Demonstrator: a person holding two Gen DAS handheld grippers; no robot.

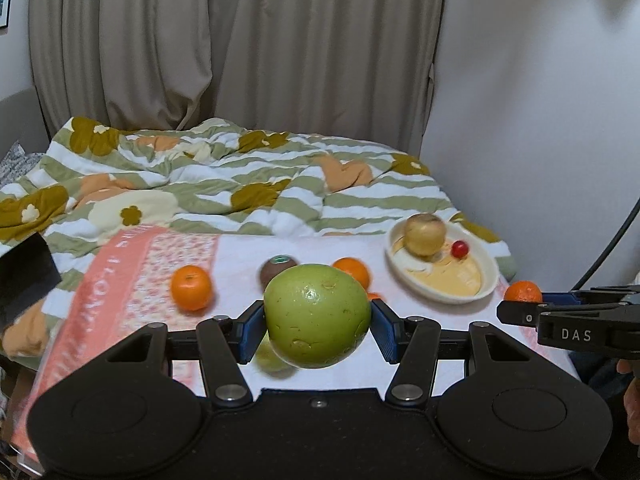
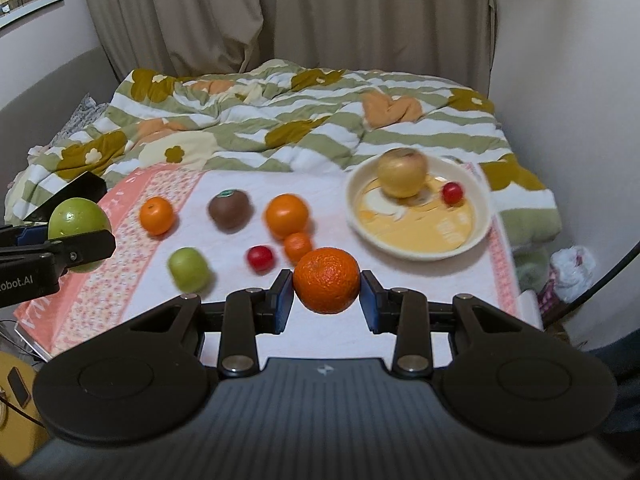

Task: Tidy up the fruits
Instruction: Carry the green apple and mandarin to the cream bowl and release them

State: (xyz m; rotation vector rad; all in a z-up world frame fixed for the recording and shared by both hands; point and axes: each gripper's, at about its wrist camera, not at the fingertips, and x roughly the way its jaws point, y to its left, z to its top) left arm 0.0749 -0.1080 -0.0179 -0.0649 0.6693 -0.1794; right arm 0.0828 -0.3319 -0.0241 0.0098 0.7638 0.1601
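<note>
My left gripper is shut on a large green apple and holds it above the white towel. My right gripper is shut on a rough orange mandarin, also held above the towel. A cream bowl at the right holds a golden apple and a small red fruit. On the towel lie two oranges, a brown kiwi-like fruit, a small green apple, a red fruit and a small orange.
The towel lies on a flowered green-striped quilt on a bed. Curtains hang behind and a white wall is at the right. A black object sits at the towel's left edge. A white bag is on the floor at right.
</note>
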